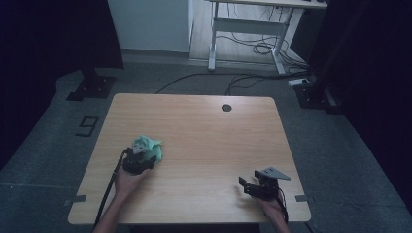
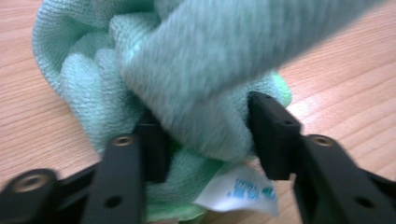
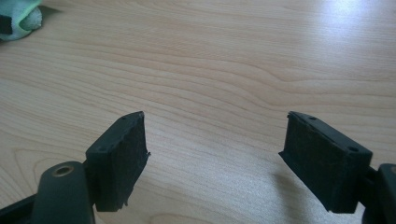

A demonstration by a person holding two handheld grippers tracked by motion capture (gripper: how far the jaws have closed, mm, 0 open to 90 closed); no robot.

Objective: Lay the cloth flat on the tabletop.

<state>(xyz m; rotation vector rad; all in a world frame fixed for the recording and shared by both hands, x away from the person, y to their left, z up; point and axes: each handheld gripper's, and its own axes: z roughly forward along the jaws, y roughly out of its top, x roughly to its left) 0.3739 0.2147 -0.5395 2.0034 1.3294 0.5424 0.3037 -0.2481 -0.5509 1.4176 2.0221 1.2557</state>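
High view puts my left gripper (image 1: pixel 141 156) on the crumpled green cloth (image 1: pixel 148 145) at the bench's (image 1: pixel 204 131) left side. Its fingers (image 2: pixel 152 144) pinch a thick fold, probably firm enough to lift the bunch, though blur leaves me unsure. A white label (image 2: pixel 240 191) pokes out underneath. My right gripper (image 1: pixel 253 185) waits well apart near the front right edge, fingers (image 3: pixel 121 158) spread with nothing between them. Bare wood lies between the two, so nothing obstructs.

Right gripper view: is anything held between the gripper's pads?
No, the right gripper stands open over the bare wooden table, with nothing between its pads.
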